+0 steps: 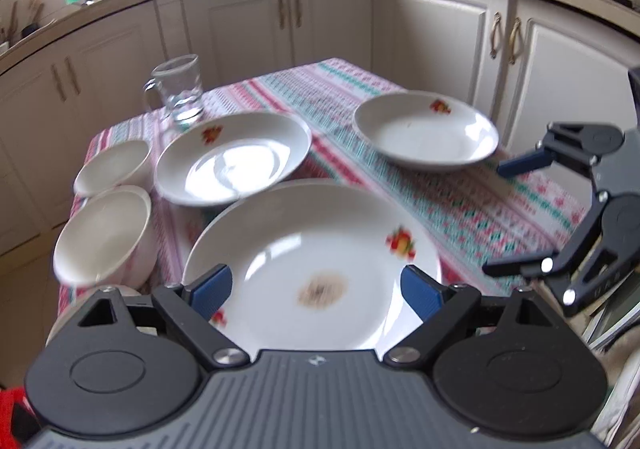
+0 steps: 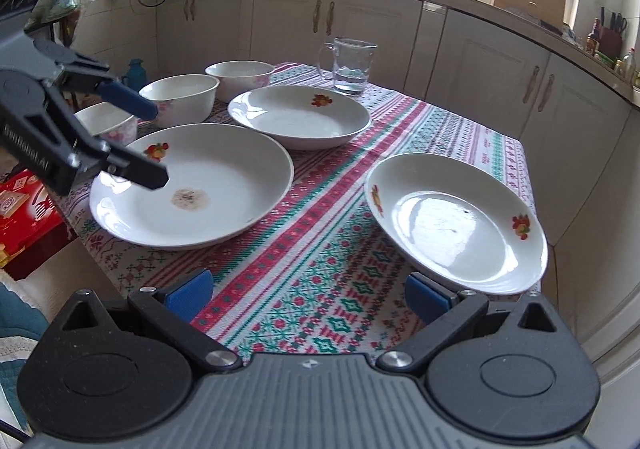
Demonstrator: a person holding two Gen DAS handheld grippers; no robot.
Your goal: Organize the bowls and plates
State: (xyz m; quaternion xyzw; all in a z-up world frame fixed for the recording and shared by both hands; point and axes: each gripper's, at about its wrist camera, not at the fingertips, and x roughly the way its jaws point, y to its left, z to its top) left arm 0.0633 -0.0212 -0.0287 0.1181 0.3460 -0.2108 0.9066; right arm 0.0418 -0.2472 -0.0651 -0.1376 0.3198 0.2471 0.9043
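Blue-padded left tongs stand open over the stained plate at the bench's near left corner, nothing between the pads, and the side of their black body reads roughly "GenRobot.AI". The right tongs also gape empty above the patterned cloth, beside a fruit-printed plate. A third plate, three bowls and a glass mug sit farther back; the red box's print is unreadable.
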